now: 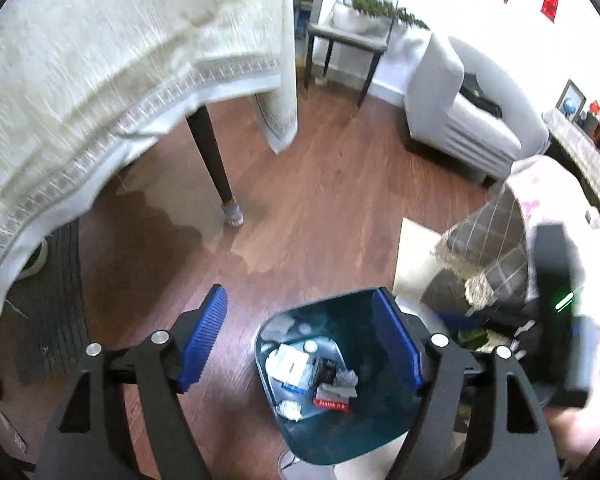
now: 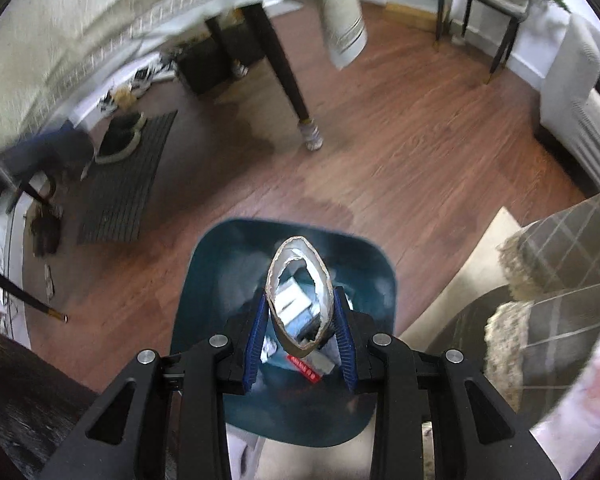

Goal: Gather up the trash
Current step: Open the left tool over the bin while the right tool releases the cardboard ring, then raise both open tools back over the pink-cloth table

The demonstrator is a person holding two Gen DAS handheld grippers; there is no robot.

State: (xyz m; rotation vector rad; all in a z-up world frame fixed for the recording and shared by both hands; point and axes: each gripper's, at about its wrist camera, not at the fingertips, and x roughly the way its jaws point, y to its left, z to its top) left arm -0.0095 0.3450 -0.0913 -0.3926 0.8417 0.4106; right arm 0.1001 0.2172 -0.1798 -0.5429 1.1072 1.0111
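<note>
A teal trash bin [image 1: 364, 432] stands on the wood floor and holds paper scraps, a small box and a red-labelled packet. My left gripper [image 1: 300, 336] is open and empty above the bin's left side. In the right wrist view the same bin [image 2: 216, 264] lies directly below. My right gripper [image 2: 300, 316] is shut on a squashed cardboard tube [image 2: 300, 264], held end-on over the bin's opening.
A table with a cream cloth [image 1: 100, 60] and a dark leg [image 1: 216, 168] stands to the left. A dark mat [image 2: 120, 192] with slippers lies beneath it. A white sofa [image 1: 460, 112], a side table [image 1: 348, 44] and plaid cushions [image 2: 560, 248] are to the right.
</note>
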